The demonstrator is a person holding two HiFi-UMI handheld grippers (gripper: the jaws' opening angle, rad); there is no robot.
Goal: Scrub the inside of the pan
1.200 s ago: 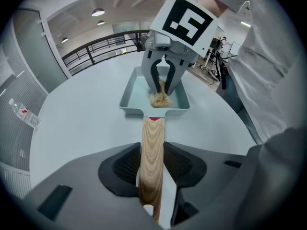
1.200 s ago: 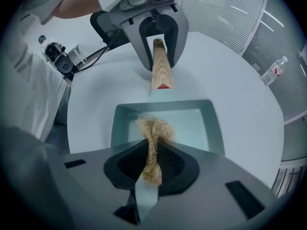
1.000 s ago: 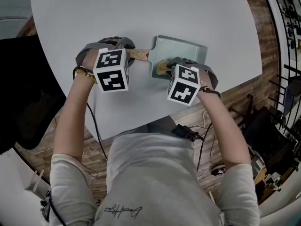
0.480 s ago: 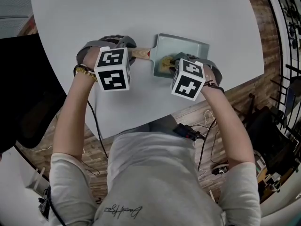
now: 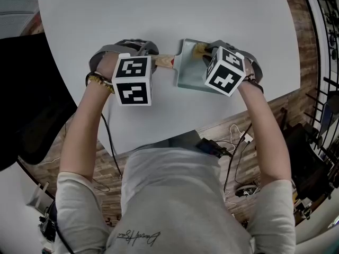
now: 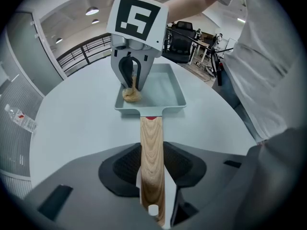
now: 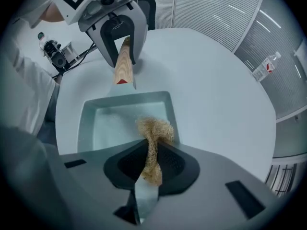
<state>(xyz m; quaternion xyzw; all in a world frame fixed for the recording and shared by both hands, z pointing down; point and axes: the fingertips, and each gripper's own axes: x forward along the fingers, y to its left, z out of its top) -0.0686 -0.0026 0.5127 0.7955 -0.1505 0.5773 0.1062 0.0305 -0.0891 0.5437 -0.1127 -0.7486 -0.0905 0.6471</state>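
Note:
A pale square pan [image 5: 192, 70] with a wooden handle [image 5: 164, 61] sits on the round white table [image 5: 159, 15]. My left gripper [image 6: 152, 178] is shut on the handle [image 6: 151, 157], to the left of the pan [image 6: 160, 92]. Above the pan's far side, my right gripper [image 7: 149, 164] points straight down, shut on a tan fibrous scrubber [image 7: 154, 131]. The scrubber [image 5: 200, 48] touches the pan's floor [image 7: 120, 121] by its far wall. In the left gripper view the scrubber [image 6: 131, 94] lies in the pan's near left corner.
The table's near edge [image 5: 175, 134] runs close below the pan. A water bottle [image 7: 265, 66] lies on the floor beyond the table. Cables and a black device [image 5: 214, 148] hang by the person's waist. A dark chair [image 5: 24, 99] stands at the left.
The right gripper has carried the scrubber across the pan, from its near side to the far wall. The left gripper has kept its hold on the handle.

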